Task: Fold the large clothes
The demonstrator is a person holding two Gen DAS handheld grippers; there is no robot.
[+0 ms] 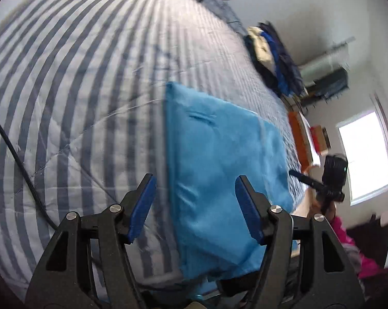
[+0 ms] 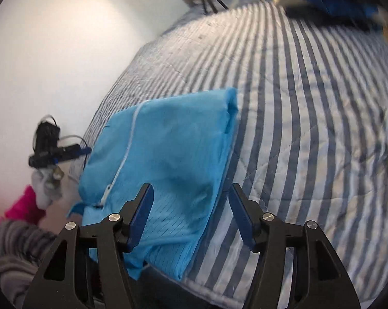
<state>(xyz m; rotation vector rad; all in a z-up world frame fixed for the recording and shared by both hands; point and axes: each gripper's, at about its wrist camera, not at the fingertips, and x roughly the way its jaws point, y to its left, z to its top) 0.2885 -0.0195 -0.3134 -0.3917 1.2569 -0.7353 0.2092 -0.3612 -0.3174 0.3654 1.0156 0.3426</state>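
Note:
A light blue garment (image 1: 219,159) lies folded into a flat rectangle on a blue and white striped quilt (image 1: 78,90). My left gripper (image 1: 194,203) is open and empty, hovering over the garment's left edge. In the right wrist view the same garment (image 2: 168,149) shows a white zipper line. My right gripper (image 2: 190,209) is open and empty, above the garment's right edge. The other gripper (image 2: 55,152) is visible at the far left of that view, and the right one (image 1: 330,180) shows at the right in the left wrist view.
A pile of dark blue and cream clothes (image 1: 273,56) sits at the bed's far edge. A black cable (image 1: 14,159) runs across the quilt at the left. A window (image 1: 363,154) and an orange box (image 1: 302,139) lie beyond the bed. A pink sleeve (image 2: 21,208) is at the lower left.

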